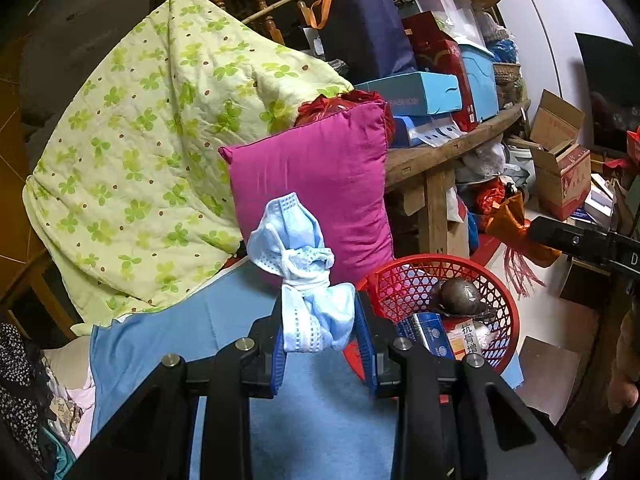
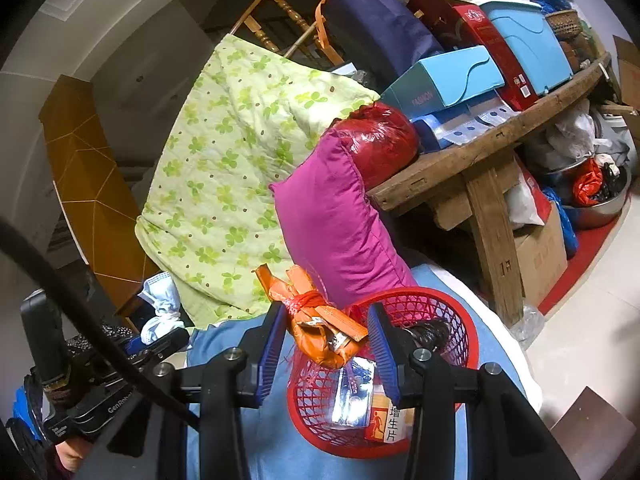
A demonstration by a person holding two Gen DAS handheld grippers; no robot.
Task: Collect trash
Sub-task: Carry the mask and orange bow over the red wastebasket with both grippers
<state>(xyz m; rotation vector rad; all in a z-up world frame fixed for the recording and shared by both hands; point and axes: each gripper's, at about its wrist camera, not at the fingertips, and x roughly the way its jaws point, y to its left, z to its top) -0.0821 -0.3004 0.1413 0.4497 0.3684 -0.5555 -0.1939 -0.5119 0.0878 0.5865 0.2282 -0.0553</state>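
Observation:
In the left wrist view my left gripper point(image 1: 320, 308) is shut on a knotted light-blue face mask point(image 1: 292, 236), which sticks up between the blue pads. Just right of it stands a red mesh basket point(image 1: 432, 261) holding a dark round lump, a blue pack and a medicine box. In the right wrist view my right gripper point(image 2: 326, 312) is shut on an orange wrapper bundle point(image 2: 320, 340) tied with red netting, directly over the near-left rim of the basket point(image 2: 352, 449). The left gripper point(image 2: 172, 338) with the mask point(image 2: 160, 300) shows at the lower left.
A magenta pillow point(image 1: 316, 184) and a green-patterned quilt point(image 1: 152, 140) lean behind the basket on a blue cloth point(image 1: 168, 344). A wooden table point(image 2: 480, 148) stacked with boxes stands to the right. Cardboard boxes point(image 1: 560, 168) and bags crowd the floor under and beyond it.

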